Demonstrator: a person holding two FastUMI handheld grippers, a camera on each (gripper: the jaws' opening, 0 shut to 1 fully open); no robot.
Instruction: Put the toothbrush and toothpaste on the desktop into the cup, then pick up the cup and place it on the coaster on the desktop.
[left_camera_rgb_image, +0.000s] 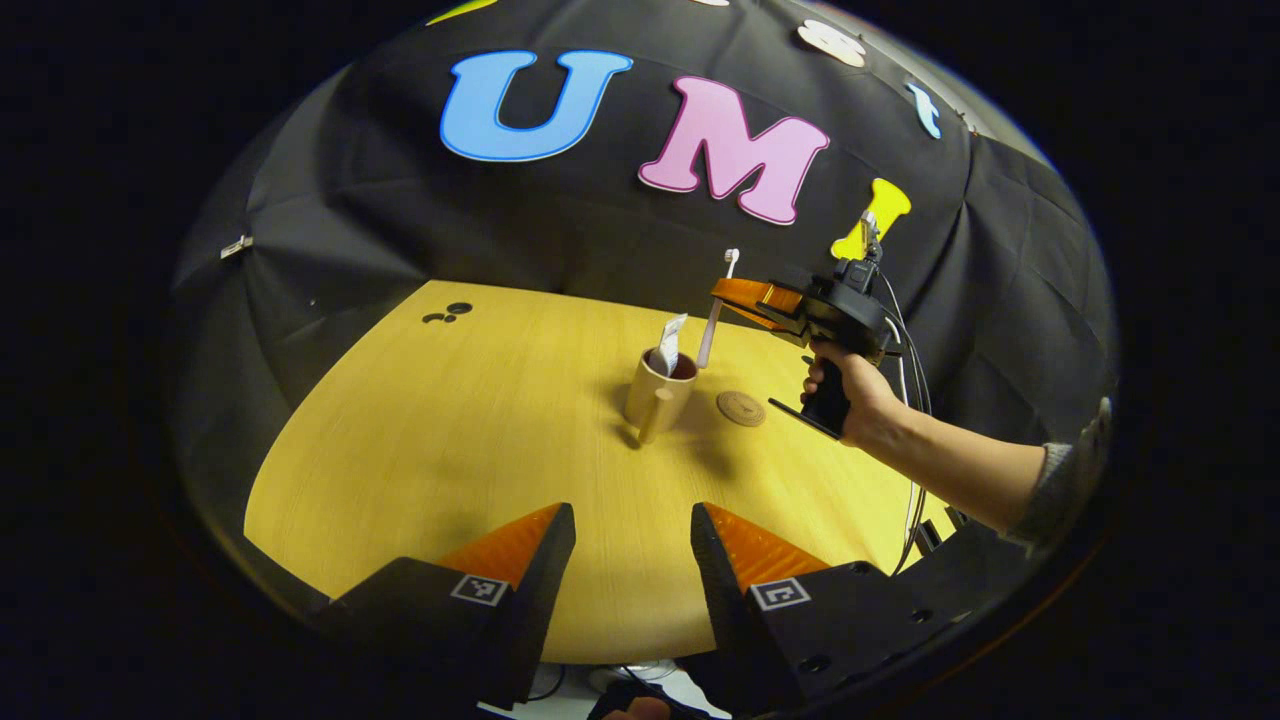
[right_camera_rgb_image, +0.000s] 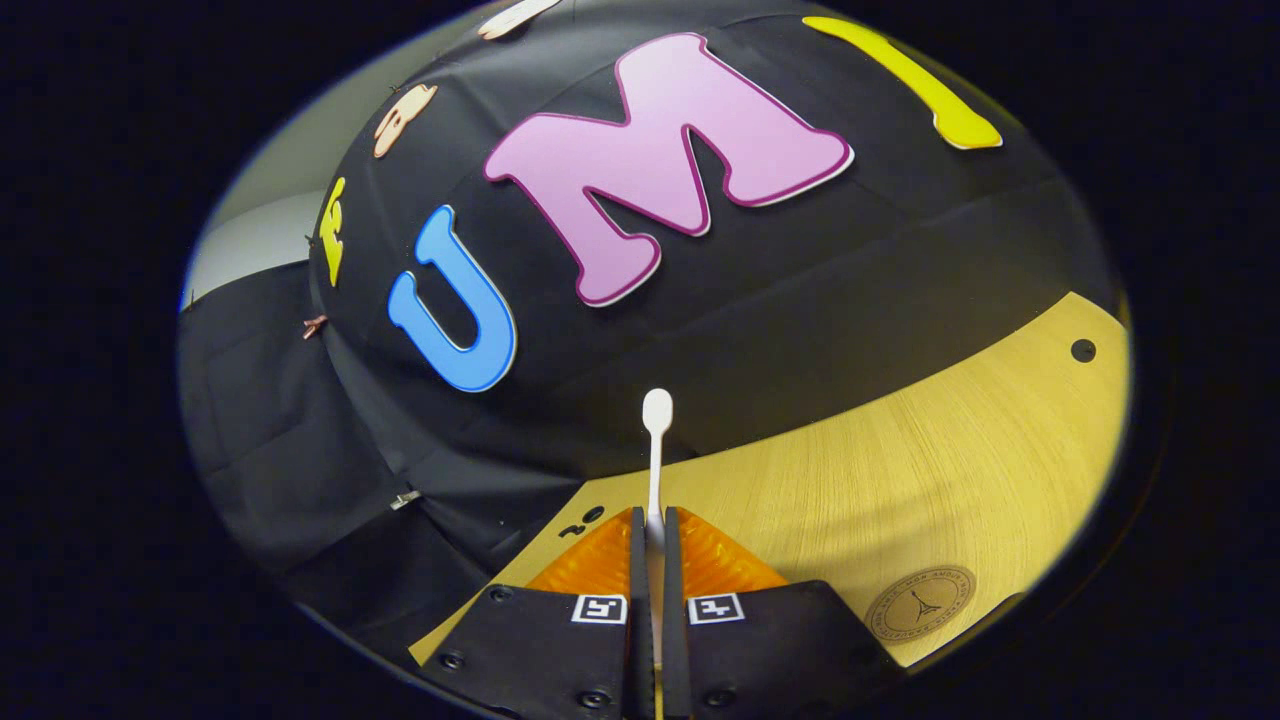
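A beige cup (left_camera_rgb_image: 658, 396) with a handle stands mid-table, a white toothpaste tube (left_camera_rgb_image: 668, 345) upright inside it. Just right of the cup lies a round brown coaster (left_camera_rgb_image: 741, 408), which appears again low on the right in the right gripper view (right_camera_rgb_image: 920, 603). A hand holds my right gripper (left_camera_rgb_image: 722, 290) above the cup's right rim, shut on a white toothbrush (left_camera_rgb_image: 718, 310) that hangs nearly upright, head up. In the right gripper view the toothbrush (right_camera_rgb_image: 656, 455) sticks up from between the closed fingers (right_camera_rgb_image: 650, 540). My left gripper (left_camera_rgb_image: 632, 545) is open over the near table edge, holding nothing.
The yellow wooden table (left_camera_rgb_image: 450, 440) has small dark holes at its far left (left_camera_rgb_image: 447, 313). Black cloth walls enclose the table at the back and sides. A cable hangs from the right gripper beside the person's forearm (left_camera_rgb_image: 960, 470).
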